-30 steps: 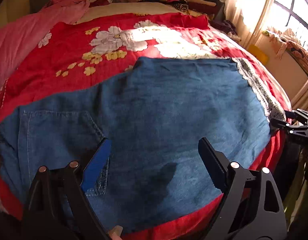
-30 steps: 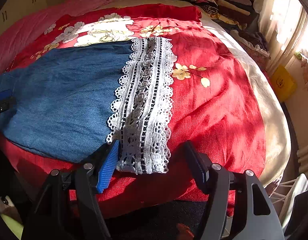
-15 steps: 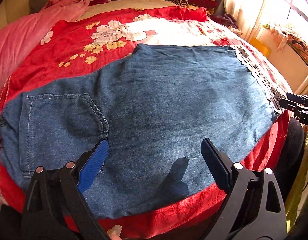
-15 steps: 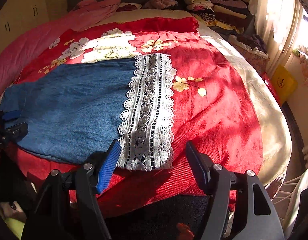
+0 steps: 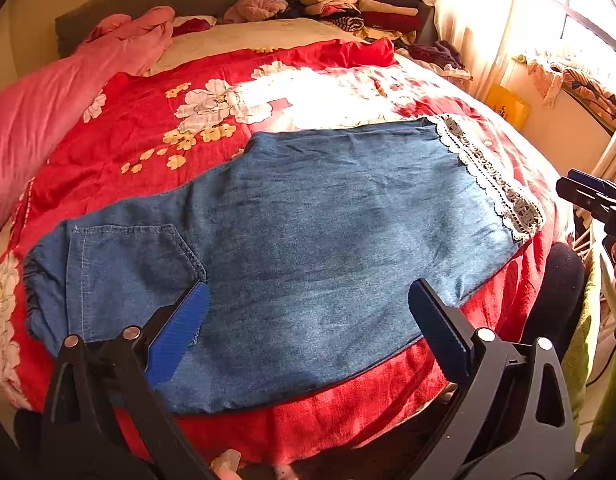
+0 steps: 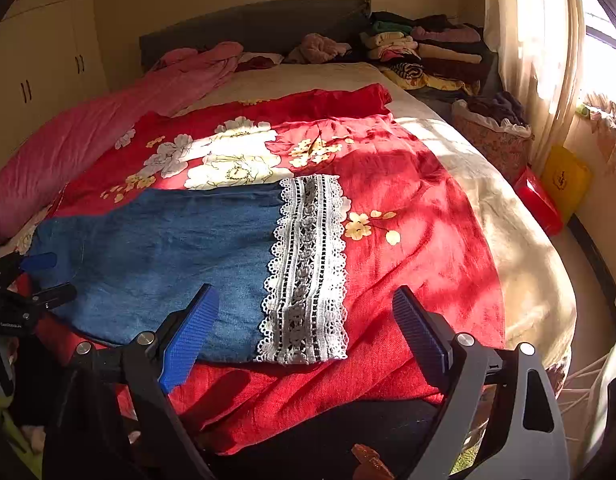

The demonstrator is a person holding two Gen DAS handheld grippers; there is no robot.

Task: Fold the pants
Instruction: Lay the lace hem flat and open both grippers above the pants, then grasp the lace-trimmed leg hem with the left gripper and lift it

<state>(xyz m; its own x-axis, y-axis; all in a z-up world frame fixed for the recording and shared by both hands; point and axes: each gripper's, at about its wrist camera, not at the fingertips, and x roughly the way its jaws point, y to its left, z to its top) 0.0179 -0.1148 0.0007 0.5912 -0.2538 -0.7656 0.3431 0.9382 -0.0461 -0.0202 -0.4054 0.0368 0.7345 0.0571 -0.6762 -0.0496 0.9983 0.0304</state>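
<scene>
Blue denim pants (image 5: 308,240) lie flat on the red flowered bedspread (image 5: 147,128), folded lengthwise, waist and back pocket (image 5: 127,264) at the left, white lace hem (image 5: 496,184) at the right. The pants also show in the right wrist view (image 6: 167,256), with the lace hem (image 6: 308,268). My left gripper (image 5: 308,320) is open and empty, held above the pants' near edge by the pocket. My right gripper (image 6: 303,328) is open and empty, held back above the lace hem's near corner. Each gripper shows in the other's view, left gripper (image 6: 35,280) and right gripper (image 5: 592,200).
A pink quilt (image 5: 47,112) lies along the bed's left side. Stacks of folded clothes (image 6: 424,56) sit at the headboard's right. A lined basket (image 6: 496,136), a red box (image 6: 540,204) and a yellow object (image 6: 564,180) stand right of the bed, under the curtained window.
Both grippers have drawn back and up from the bed, so the pants look smaller and farther. The pants have not moved. Both stay open.
</scene>
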